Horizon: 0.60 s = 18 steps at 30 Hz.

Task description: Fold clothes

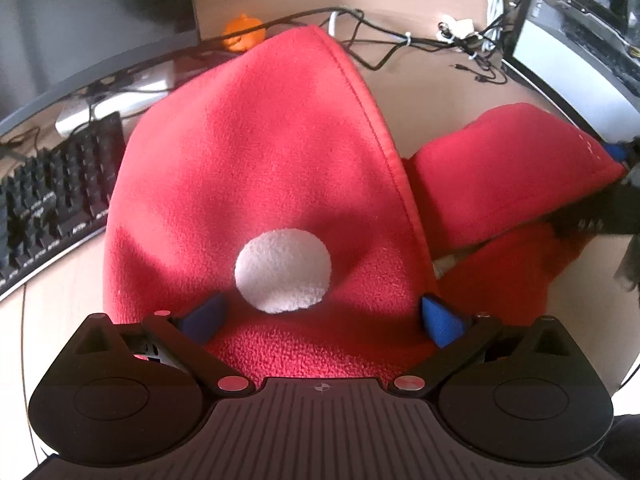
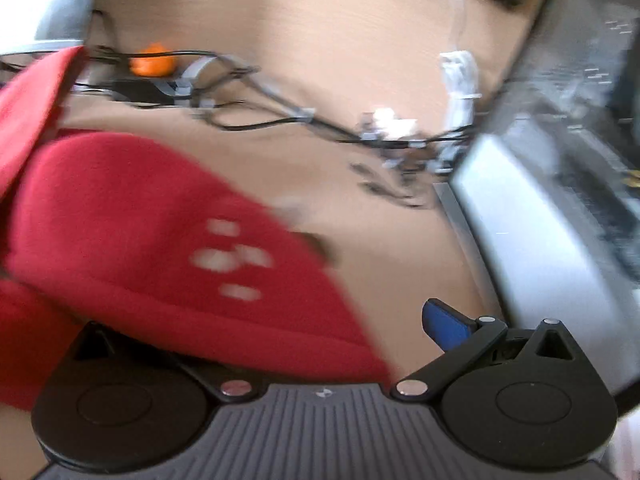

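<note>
A red fleece garment (image 1: 260,168) with a round white patch (image 1: 283,270) lies on the wooden desk (image 1: 420,88). My left gripper (image 1: 322,320) is open, its blue pads (image 1: 442,320) spread wide, with the fleece lying between and under them just below the patch. A second red fold (image 1: 500,172) is lifted at the right, draped against my right gripper (image 1: 608,208). In the blurred right wrist view, my right gripper (image 2: 324,320) stands open. Red fabric with small white marks (image 2: 160,240) covers its left finger; only the right blue pad (image 2: 448,324) shows.
A black keyboard (image 1: 52,200) and a dark monitor (image 1: 80,12) sit at the left. An orange object (image 1: 244,34) and tangled cables (image 1: 400,40) lie along the back. A computer case (image 1: 580,20) stands at the right, close to the right gripper (image 2: 540,220).
</note>
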{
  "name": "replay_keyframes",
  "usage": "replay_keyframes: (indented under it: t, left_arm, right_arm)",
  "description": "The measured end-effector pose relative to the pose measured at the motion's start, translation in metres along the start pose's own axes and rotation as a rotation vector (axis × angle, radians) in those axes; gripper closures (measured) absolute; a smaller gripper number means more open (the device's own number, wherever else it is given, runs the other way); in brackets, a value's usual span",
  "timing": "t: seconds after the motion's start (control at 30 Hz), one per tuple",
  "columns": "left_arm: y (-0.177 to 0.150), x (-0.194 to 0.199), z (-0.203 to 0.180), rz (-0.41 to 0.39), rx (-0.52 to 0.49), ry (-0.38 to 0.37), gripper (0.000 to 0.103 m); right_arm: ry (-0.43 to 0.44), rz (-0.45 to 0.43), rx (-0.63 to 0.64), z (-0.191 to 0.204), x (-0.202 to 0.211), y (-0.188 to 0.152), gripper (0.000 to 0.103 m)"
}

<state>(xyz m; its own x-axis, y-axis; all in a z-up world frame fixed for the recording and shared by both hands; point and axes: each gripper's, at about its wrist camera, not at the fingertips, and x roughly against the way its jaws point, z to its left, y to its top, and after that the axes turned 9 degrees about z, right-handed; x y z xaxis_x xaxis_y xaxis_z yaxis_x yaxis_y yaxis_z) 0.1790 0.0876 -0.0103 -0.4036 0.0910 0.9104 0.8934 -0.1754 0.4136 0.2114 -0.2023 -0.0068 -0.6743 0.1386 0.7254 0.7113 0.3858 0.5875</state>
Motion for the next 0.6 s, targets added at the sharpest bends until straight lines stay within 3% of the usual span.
replay_keyframes:
  t: [0.13,0.23,0.37,0.43,0.6]
  left_arm:
    - [0.003,-0.004,-0.011,-0.054,-0.073,0.034,0.000]
    - [0.009,-0.010,-0.014,-0.058,-0.091,0.025,0.000]
    - [0.025,-0.020,-0.018,-0.059,-0.097,-0.009,0.000]
    - [0.034,-0.027,-0.025,-0.056,-0.120,0.002,0.000]
    - [0.047,-0.036,-0.036,-0.043,-0.154,0.029,0.000]
  right_arm:
    - [-0.145,-0.018,-0.039,-0.028,0.006,0.002,0.000]
    - [-0.140,-0.157,-0.126,-0.054,0.052,0.014,0.000]
    - [-0.166,-0.308,-0.100,-0.054,0.095,0.022,0.000]
    - [-0.179,-0.307,-0.076,-0.052,0.096,0.021,0.000]
    - [-0.173,-0.179,-0.137,-0.066,0.075,0.007,0.000]
